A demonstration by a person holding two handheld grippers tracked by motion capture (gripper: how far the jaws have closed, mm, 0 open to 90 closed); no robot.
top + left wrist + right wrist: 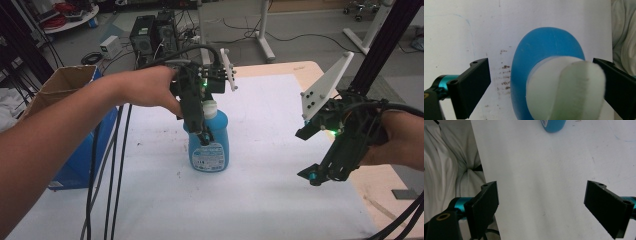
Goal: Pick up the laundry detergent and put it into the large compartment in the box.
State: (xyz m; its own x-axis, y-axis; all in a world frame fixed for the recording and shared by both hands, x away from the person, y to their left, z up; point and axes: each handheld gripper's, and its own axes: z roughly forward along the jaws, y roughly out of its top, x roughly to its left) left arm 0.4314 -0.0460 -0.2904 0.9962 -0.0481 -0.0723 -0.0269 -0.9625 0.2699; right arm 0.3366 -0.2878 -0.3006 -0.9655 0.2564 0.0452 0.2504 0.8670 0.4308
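- Left gripper (541, 82) fingers (471, 86): spread wide to either side of the white cap (565, 90) of the blue bottle (210, 142). In the left gripper view one finger stands well clear of the cap with bare sheet between them; the other stands just beside the cap's far edge, and contact there cannot be confirmed. Nothing is grasped.
- Right gripper (541, 207) fingers (485, 206): released, with only the white sheet (544, 182) between them. This gripper is held off the surface near the right edge of the table (300, 67), well apart from the bottle.
- Bottle position: upright on the white sheet, about midway between the table's left and right edges. Cap fitted on the neck; label facing the near edge.
- Left gripper attitude: pointing down from above the bottle, with the cap off-centre between the fingers, towards one side.
- Step in hand, as judged: aligning the left gripper over the cap prior to gripping it.
- Next move calls for: shift the left gripper sideways until the cap is centred, then bring both fingers in evenly on the cap's sides. An off-centre squeeze is likely to push the bottle over or skid it across the sheet.
- If the cap is to be unscrewed, the right gripper would need to come across and steady the bottle's body first.
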